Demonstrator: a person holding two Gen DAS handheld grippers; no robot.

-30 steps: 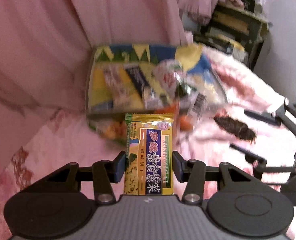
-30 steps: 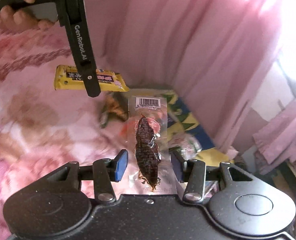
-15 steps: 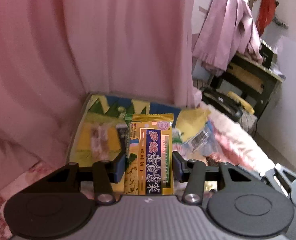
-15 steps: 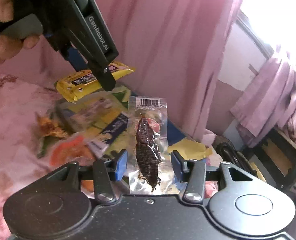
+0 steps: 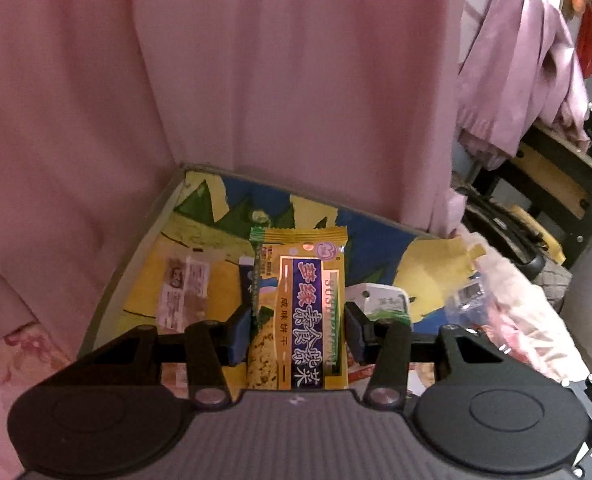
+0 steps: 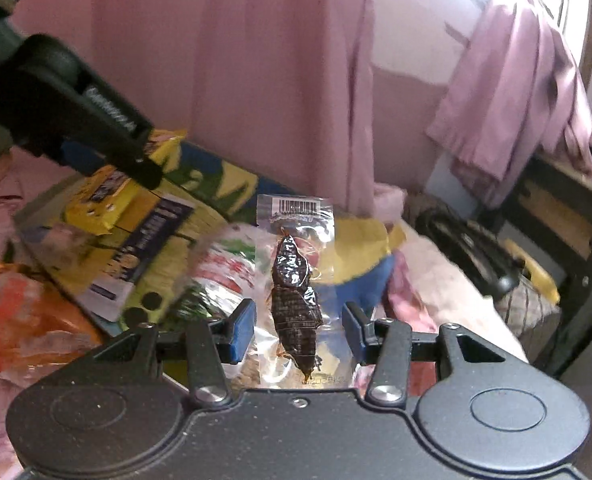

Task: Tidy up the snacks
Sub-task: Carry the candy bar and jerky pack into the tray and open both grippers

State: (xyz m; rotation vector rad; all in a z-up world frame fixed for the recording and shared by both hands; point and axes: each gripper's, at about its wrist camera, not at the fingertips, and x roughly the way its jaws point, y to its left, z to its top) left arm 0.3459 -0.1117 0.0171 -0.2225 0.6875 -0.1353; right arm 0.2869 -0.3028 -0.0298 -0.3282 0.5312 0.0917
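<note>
The left tool [image 5: 298, 328] grips a yellow biscuit packet [image 5: 298, 308] above the colourful tray [image 5: 380, 240] by the pink curtain [image 5: 296, 72]. The right tool [image 6: 298, 328] grips a clear packet of dark dried snack [image 6: 296, 300] over the tray's right edge.

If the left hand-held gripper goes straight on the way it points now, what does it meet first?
Most likely the floor of the colourful box. The left hand-held gripper, shut on the yellow biscuit packet, points down into it, towards the blue and yellow print short of the pink curtain. Depth is unclear.
</note>
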